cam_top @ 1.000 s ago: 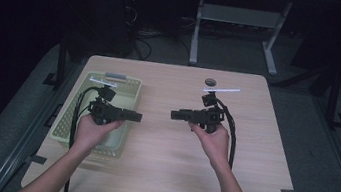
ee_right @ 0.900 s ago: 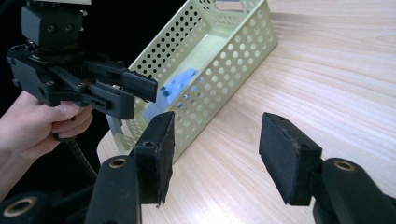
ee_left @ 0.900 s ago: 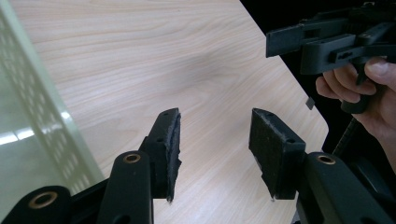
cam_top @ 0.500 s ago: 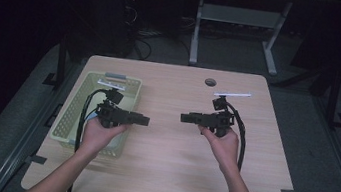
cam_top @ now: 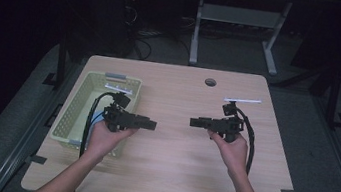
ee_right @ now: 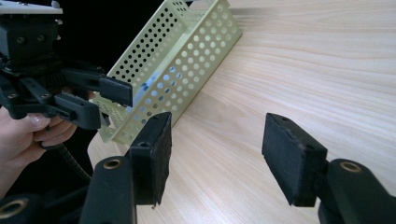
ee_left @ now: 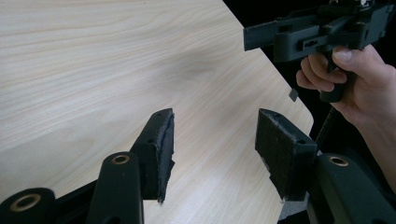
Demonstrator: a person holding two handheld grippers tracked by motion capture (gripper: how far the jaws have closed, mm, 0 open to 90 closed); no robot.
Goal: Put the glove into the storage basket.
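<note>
Both tools are held above bare wood at the middle of the high view, pointing at each other, so the likeliest slip, as I judge it, is a knock: the left hand-held gripper (cam_top: 150,123) sits just beside the near right corner of the pale green perforated basket (cam_top: 76,108), and a careless swing or its trailing cable could nudge or drag the basket toward the counter (cam_top: 172,177) edge at the left of the frame. The 2 tools could also bump tips if they close in further. The left hand-held gripper has its jaws spread wide with nothing between the pads (ee_left: 164,140), and the right hand-held gripper (cam_top: 197,123) is likewise spread and empty. The basket lies at the left middle of the high view; something blue (cam_top: 99,116) shows inside, also glimpsed through the holes in the right gripper view, but what it is I cannot tell.
</note>
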